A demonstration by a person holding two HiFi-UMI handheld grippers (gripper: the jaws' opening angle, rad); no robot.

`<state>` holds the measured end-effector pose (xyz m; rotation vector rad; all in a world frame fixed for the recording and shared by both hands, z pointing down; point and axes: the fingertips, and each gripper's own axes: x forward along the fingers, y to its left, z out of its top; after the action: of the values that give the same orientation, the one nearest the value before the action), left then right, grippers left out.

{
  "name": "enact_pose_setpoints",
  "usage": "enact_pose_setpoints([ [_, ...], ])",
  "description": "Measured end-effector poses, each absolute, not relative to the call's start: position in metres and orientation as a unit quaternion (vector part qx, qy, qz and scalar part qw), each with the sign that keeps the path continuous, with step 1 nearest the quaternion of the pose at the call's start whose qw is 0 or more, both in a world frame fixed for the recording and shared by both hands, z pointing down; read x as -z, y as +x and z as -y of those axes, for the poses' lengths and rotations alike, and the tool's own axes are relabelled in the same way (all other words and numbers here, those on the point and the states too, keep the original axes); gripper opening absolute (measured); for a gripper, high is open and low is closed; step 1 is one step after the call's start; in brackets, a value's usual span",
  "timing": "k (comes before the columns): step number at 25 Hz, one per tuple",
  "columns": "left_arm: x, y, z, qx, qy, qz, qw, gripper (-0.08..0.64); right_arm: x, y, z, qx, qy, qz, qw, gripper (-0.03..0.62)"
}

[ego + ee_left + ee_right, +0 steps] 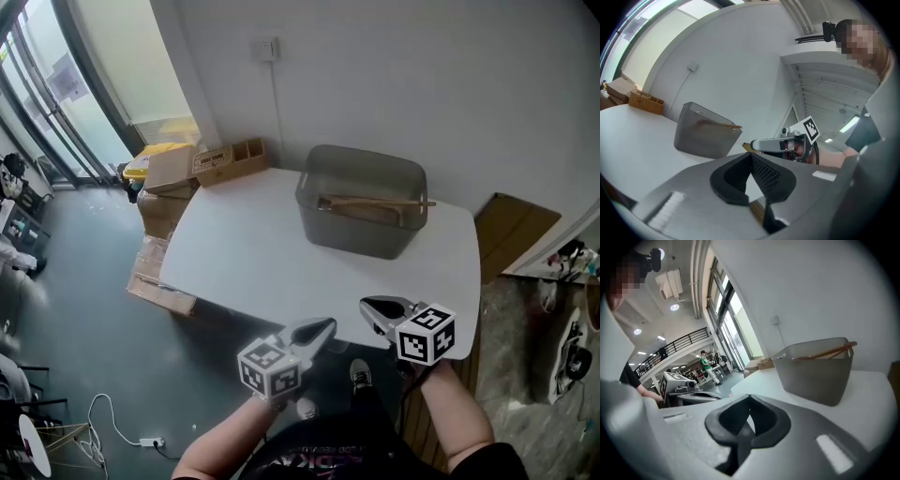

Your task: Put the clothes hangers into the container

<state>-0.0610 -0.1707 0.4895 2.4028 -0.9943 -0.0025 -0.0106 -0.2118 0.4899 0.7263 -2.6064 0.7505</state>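
While the wooden hangers (375, 204) lie in the gray container (356, 239) on the counter's (244, 258) far side, the left gripper (319, 328) and right gripper (373, 307) hang near, jaws together, empty (hangers look light and stiff; best held by the bar).

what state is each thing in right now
container: upright on the table, top open
hangers: wooden, lying inside the container, one end poking past its rim
left gripper: fingers shut, empty
right gripper: fingers shut, empty
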Motion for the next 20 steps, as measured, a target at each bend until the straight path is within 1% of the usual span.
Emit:
enact_pose_setpoints([
  [5,-0.494,-0.063,0.137,-0.003,0.892,0.353,0.282,0.006,-0.505,-0.004,0.165,-0.298,0.282,0.9,0.15,0.002],
  [10,-0.502,-0.06,0.108,-0.013,0.897,0.335,0.287,0.006,-0.519,-0.013,0.119,-0.321,0.291,0.89,0.146,0.002],
  [20,-0.506,-0.068,0.058,-0.002,0.896,0.329,0.299,0.006,-0.529,-0.025,0.062,-0.323,0.29,0.888,0.153,0.002],
])
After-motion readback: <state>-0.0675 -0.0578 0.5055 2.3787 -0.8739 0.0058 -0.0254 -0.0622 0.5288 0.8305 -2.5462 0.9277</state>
